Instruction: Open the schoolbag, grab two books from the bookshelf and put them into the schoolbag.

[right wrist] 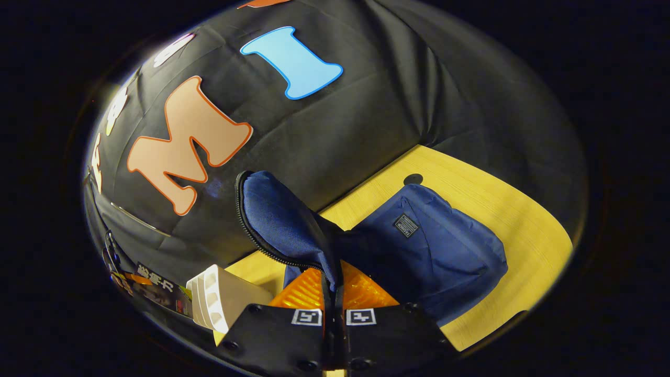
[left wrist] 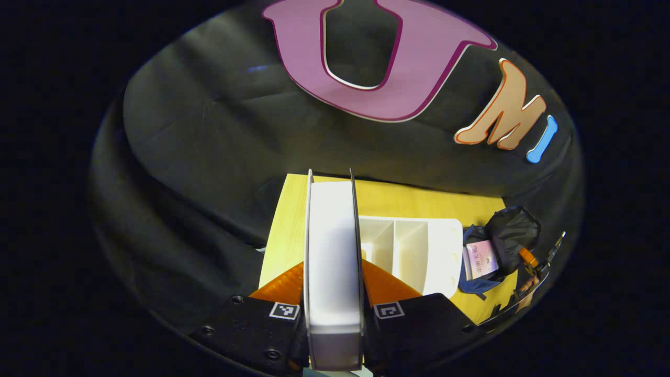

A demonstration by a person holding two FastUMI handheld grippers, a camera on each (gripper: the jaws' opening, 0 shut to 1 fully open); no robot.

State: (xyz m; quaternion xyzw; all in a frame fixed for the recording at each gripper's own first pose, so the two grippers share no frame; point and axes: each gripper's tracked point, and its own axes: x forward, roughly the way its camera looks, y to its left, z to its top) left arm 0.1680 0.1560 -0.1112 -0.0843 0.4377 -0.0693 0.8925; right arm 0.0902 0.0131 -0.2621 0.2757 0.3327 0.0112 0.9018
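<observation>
Between my L gripper point(left wrist: 334, 293) fingers: stiff book point(left wrist: 332, 251) pinched at edges. R gripper point(right wrist: 333, 309) clamps soft schoolbag point(right wrist: 419, 251) flap point(right wrist: 282, 220); floppy, grip near zip.

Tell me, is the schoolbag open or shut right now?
Open. In the right gripper view the right claw pinches the schoolbag's flap and holds it up. In the left gripper view its mouth gapes with a book inside.

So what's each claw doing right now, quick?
Left claw: closed on a white book, held up above the table.
Right claw: closed on the blue schoolbag's flap, pulling it up and open.
</observation>
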